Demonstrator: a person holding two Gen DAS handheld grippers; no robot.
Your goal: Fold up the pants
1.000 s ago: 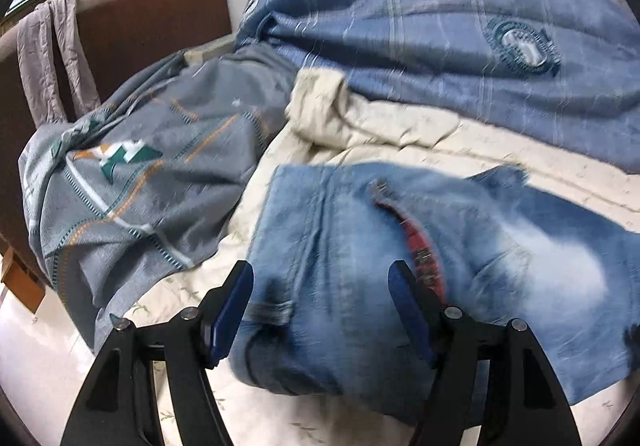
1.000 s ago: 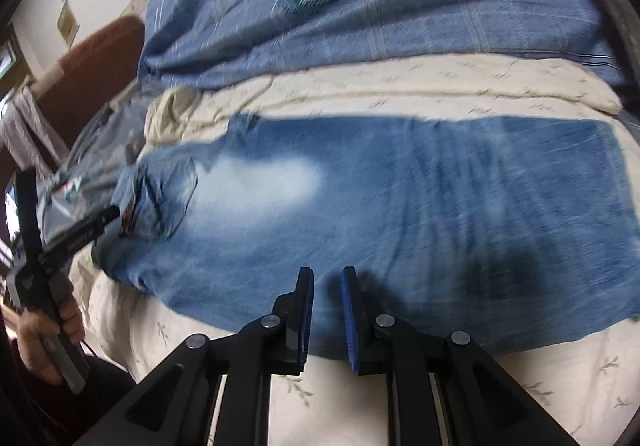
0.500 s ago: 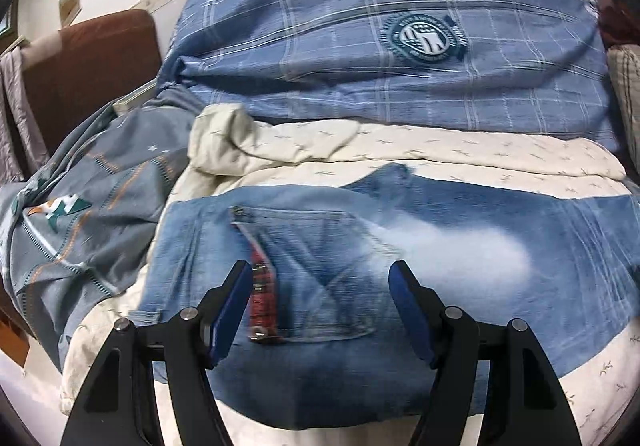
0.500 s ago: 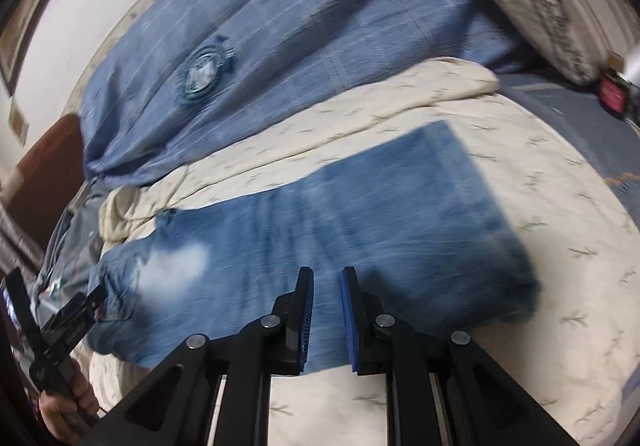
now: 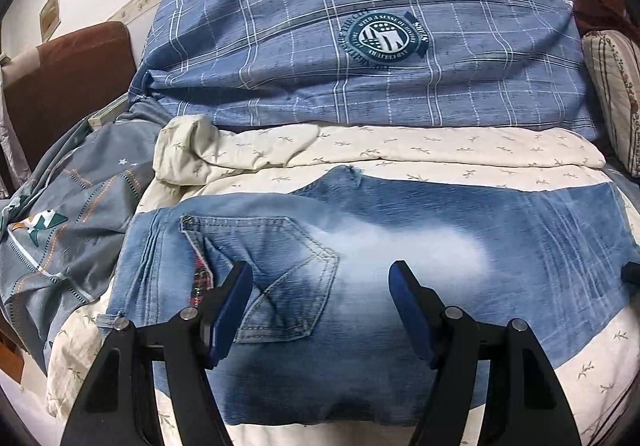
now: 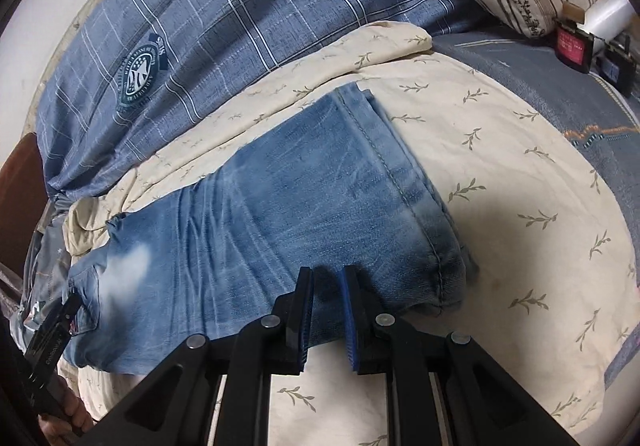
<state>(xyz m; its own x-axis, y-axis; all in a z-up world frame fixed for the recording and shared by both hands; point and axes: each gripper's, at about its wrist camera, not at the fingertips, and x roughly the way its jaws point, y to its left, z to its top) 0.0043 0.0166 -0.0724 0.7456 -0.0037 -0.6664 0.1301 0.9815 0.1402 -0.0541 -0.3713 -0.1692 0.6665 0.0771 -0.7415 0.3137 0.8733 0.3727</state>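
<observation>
Jeans (image 5: 400,254), laid flat on cream sheet (image 6: 500,166).
Quilt badge (image 5: 382,36) lettering unreadable. My left gripper (image 5: 320,310) spread wide over the back pocket; my right gripper (image 6: 325,310), nearly closed, has shifted toward the hem.

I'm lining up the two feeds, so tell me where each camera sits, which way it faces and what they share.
Left wrist: rides the left gripper, looking over the waist end of the jeans toward the plaid duvet; both own fingers show, spread wide.
Right wrist: rides the right gripper, looking along the near edge of the jeans by the hem; own fingers show, a narrow gap between them; the left gripper and the hand holding it appear at far left.
Shared: jeans, duvet, cream quilt.
</observation>
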